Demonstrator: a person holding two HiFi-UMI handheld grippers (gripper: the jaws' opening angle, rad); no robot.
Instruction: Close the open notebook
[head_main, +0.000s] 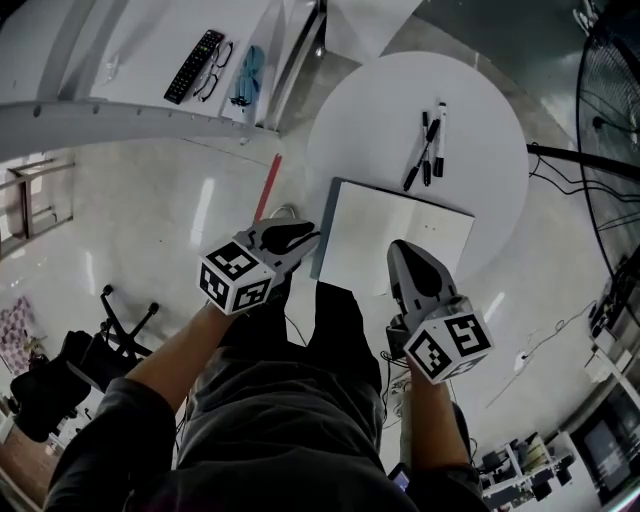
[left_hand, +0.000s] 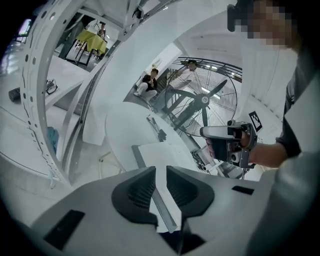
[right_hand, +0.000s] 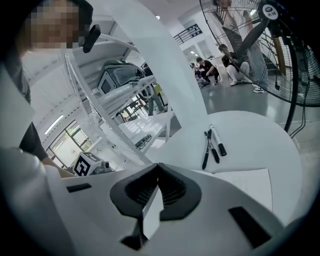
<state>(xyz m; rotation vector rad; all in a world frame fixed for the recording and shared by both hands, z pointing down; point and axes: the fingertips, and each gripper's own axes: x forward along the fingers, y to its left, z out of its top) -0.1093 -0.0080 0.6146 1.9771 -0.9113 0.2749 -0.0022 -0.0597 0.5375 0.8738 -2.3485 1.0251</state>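
The notebook (head_main: 400, 232) lies on the near part of a round white table (head_main: 480, 110), showing a white page with a grey cover edge along its left side. My left gripper (head_main: 312, 237) hovers at that left edge, open, and the grey edge (left_hand: 150, 187) shows through the gap between its jaws (left_hand: 161, 172). My right gripper (head_main: 397, 247) is over the notebook's near edge with its tips together, shut (right_hand: 159, 167). White page (right_hand: 245, 182) lies just beyond it. Whether either gripper touches the notebook I cannot tell.
Three pens (head_main: 428, 150) lie on the table beyond the notebook. A large standing fan (head_main: 610, 100) with floor cables is at the right. A white shelf unit (head_main: 150, 60) at the upper left carries a remote and glasses. A red stick (head_main: 268, 185) lies on the floor.
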